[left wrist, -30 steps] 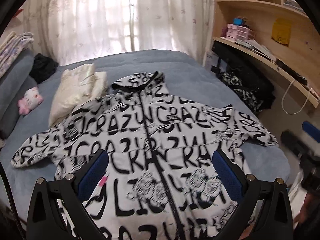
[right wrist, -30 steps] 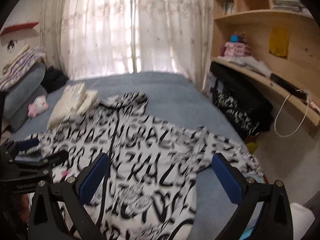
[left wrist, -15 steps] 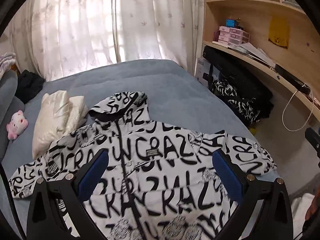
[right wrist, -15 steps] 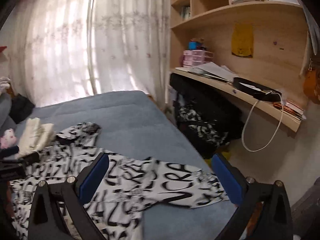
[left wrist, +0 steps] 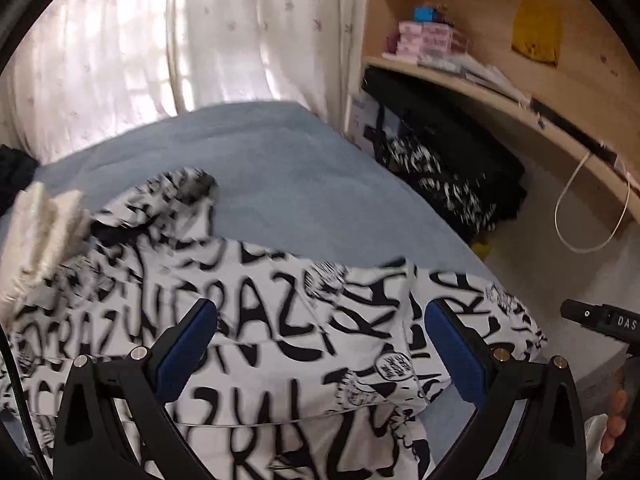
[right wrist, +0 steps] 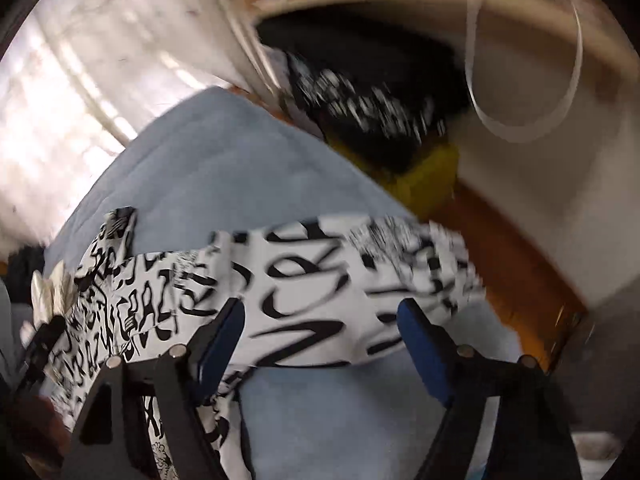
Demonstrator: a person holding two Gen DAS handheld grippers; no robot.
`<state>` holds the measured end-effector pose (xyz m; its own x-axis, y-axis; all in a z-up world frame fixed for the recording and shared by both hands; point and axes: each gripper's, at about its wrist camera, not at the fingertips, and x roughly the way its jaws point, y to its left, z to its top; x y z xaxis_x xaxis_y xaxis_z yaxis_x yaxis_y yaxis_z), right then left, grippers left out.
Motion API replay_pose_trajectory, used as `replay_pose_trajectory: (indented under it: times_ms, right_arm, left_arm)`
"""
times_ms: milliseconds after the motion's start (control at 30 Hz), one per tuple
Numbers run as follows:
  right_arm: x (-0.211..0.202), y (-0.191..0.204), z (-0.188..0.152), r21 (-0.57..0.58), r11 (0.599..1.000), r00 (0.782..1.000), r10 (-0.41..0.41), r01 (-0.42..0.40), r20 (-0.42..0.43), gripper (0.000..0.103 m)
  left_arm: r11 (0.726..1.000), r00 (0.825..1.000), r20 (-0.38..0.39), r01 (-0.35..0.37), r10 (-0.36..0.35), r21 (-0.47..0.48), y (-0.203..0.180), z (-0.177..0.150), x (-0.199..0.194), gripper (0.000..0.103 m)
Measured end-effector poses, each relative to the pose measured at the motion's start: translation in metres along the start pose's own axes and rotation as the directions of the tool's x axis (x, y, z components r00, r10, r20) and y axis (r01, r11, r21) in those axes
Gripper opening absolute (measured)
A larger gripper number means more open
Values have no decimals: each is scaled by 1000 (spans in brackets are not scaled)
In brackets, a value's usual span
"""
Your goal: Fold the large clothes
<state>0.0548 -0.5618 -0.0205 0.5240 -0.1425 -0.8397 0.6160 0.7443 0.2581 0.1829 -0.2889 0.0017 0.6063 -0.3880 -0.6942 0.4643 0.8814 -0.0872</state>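
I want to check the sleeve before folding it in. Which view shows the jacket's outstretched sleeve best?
The right wrist view: the sleeve crosses the frame full length, though blurred. The left wrist view shows the sleeve foreshortened, partly behind a finger.

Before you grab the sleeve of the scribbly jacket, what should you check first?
1. Jacket spread flat on the bed: ok.
2. Sleeve between the right gripper pads: ok; jaws closing, not yet pressing.
3. Left gripper open, over the jacket: ok.
4. Sleeve lying straight: ok.
5. Sleeve end fully on the bed: cannot tell, blurred.
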Motion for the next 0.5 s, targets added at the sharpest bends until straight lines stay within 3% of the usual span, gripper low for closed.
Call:
replay_pose_trajectory:
  times_ms: [133, 267, 333, 400, 500]
  right_arm:
    - [37, -50, -5, 180, 984, 994, 23, -4, -104, 67]
    - [69, -86, -11, 314, 949, 986, 24, 29, -166, 47]
    - [83, -101, -15, 384, 922, 981, 26, 51, -192, 46]
    - [96, -111, -19, 436, 896, 975, 18, 82, -221, 46]
    - [111, -124, -26, 545, 837, 975, 73, 54, -208, 47]
  left_arm:
    - [1000, 998, -57, -2, 1, -6, -15, -17, 41, 101]
    - [1000, 996, -93, -2, 2, 3, -26, -31, 70, 86]
    - [1000, 994, -112, -6, 7, 8, -30, -37, 83, 79]
    - [1000, 991, -132, -6, 6, -3, -32, -41, 93, 79]
    - [999, 988, -154, 6, -11, -37, -30, -46, 100, 79]
